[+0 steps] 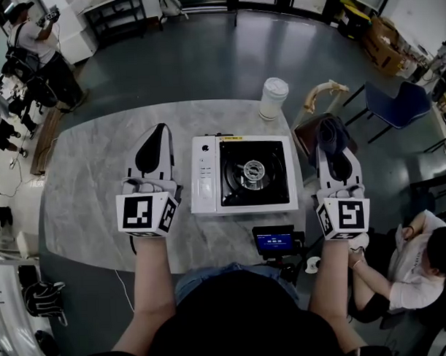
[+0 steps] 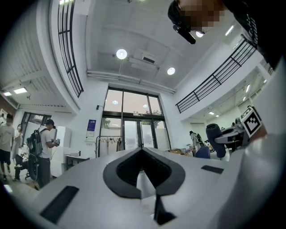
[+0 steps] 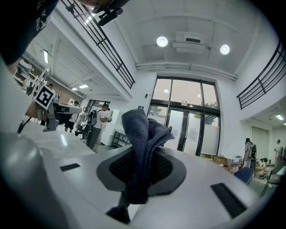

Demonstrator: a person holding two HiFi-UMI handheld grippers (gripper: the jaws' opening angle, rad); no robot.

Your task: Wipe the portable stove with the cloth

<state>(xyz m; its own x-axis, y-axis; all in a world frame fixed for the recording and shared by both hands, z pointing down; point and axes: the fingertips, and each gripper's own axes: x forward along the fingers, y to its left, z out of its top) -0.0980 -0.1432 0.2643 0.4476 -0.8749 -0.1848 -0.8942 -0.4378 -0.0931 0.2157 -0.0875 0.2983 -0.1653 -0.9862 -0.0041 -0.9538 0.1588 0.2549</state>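
The portable stove (image 1: 245,173), white with a black top and a round burner, sits in the middle of the grey table (image 1: 92,185). My left gripper (image 1: 161,130) hovers just left of the stove, jaws shut with nothing between them; its own view (image 2: 142,152) looks out across the room. To the right of the stove, past the table's edge, is my right gripper (image 1: 336,152), shut on a dark blue cloth (image 1: 329,135). In the right gripper view the cloth (image 3: 144,134) stands up from the closed jaws of the gripper (image 3: 142,157).
A white lidded cup (image 1: 273,97) stands behind the stove. A small device with a blue screen (image 1: 274,241) sits at the table's near edge. A blue chair (image 1: 397,105) and a seated person (image 1: 409,269) are on the right; another person (image 1: 40,52) stands far left.
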